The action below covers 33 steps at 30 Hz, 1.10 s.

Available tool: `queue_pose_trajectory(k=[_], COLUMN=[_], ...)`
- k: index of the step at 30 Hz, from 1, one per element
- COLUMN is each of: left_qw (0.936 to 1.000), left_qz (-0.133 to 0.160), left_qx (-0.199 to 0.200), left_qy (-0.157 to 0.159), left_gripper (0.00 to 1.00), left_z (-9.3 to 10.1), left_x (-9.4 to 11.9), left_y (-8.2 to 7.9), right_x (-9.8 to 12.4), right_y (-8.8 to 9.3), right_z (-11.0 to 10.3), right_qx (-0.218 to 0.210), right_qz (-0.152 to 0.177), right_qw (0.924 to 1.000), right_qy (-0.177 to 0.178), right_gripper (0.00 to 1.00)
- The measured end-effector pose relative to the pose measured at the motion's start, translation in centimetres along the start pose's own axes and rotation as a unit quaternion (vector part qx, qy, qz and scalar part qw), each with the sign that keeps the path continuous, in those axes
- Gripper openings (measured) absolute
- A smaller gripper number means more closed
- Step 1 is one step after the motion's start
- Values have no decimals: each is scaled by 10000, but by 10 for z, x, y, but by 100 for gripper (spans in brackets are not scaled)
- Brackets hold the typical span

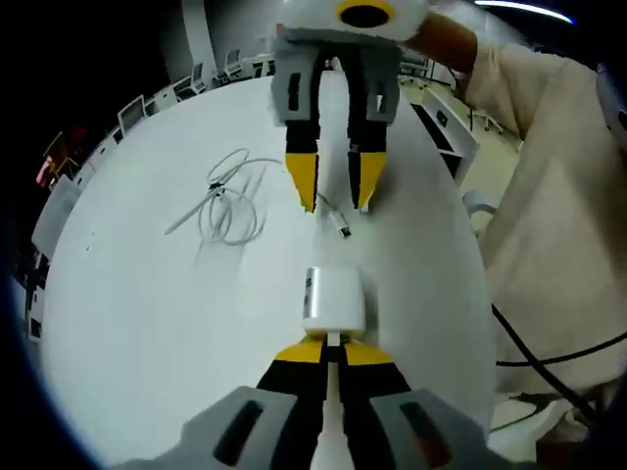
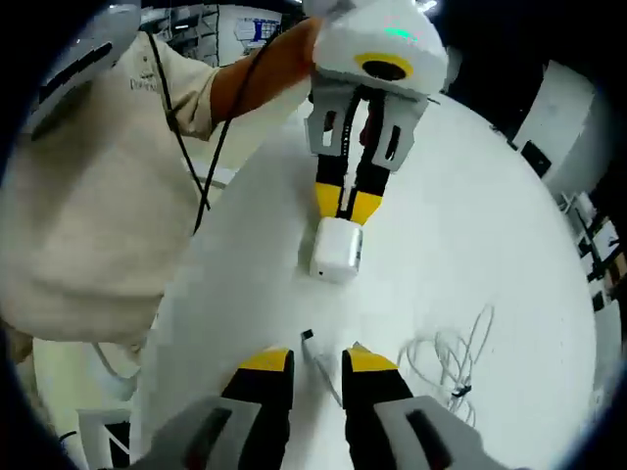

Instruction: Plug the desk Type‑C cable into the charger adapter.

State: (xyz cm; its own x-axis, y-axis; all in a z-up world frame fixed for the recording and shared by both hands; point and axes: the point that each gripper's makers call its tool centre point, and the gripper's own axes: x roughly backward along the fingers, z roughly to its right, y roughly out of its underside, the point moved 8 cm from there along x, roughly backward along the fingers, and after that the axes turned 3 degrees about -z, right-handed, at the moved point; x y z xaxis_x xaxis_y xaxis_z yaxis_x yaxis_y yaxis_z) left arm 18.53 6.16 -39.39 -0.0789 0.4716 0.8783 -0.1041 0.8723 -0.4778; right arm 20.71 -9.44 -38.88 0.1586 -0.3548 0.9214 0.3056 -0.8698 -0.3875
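Here the round white table [image 1: 147,323] carries everything, with a person in a beige shirt [image 2: 78,196] standing at its edge; small chest lettering on the shirt is too blurred to read. The left gripper [image 1: 333,351] has its fingers pinched together on the white charger adapter [image 1: 331,298], which rests on the table and bears no legible marking. The right gripper [image 2: 318,360] holds its fingers narrowly apart astride the Type-C plug [image 2: 308,338]. The white cable's loose coil [image 1: 227,201] lies well away from the adapter.
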Motion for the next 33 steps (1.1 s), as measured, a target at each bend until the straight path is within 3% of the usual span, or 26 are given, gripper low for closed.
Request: queue_pose_trajectory(k=[2,3,4,7,8,9,11,13,14,15,17,19,20,24,25,33], left_qw=[10000,10000,10000,9999,9998,9996,9991,9981,9969,9962,9954,9949,9948,9953,9963,9997], left_qz=[19,28,36,127,168,207,328,469,560,627,697,719,729,667,586,33], left_qx=[16,28,53,95,118,145,210,296,442,459,502,551,550,565,509,231], left_qy=[7,13,24,49,62,82,142,252,344,383,428,442,444,417,355,-10], left_gripper=[5,5,5,5,5,5,5,5,5,5,5,5,5,5,5,5], left_z=[1,1,-1,-5,-10,-11,-22,-16,-13,-15,-16,-15,-13,-11,-9,-1], left_x=[-1,-2,-2,-1,1,2,4,3,2,3,3,1,0,-3,-3,-4], left_y=[0,1,2,6,8,10,16,18,18,19,21,20,18,12,11,0], right_x=[-5,-6,-9,-11,-15,-13,-13,-11,-11,-13,-17,-26,-36,-42,-42,-38], right_y=[2,3,-3,-3,-8,-7,-11,-14,-14,-12,-7,-3,-8,-13,-13,-18], right_z=[9,13,15,18,18,12,19,15,10,2,-17,-36,-45,-56,-56,-59], right_qx=[63,3,135,82,199,-156,-186,19,220,456,909,1141,1111,1096,1135,1126], right_qz=[-376,-533,-317,-405,-158,-152,282,780,846,787,336,-296,39,59,-14,44], right_qw=[9990,9985,9992,9989,9994,9998,9972,9840,9730,9592,9274,9019,8950,8831,8771,8714], right_qy=[-248,-136,-220,-243,-228,-5,670,1600,2137,2676,3614,4156,4319,4562,4667,4774], right_gripper=[19,17,13,6,5,5,5,4,4,4,4,4,4,4,4,4])
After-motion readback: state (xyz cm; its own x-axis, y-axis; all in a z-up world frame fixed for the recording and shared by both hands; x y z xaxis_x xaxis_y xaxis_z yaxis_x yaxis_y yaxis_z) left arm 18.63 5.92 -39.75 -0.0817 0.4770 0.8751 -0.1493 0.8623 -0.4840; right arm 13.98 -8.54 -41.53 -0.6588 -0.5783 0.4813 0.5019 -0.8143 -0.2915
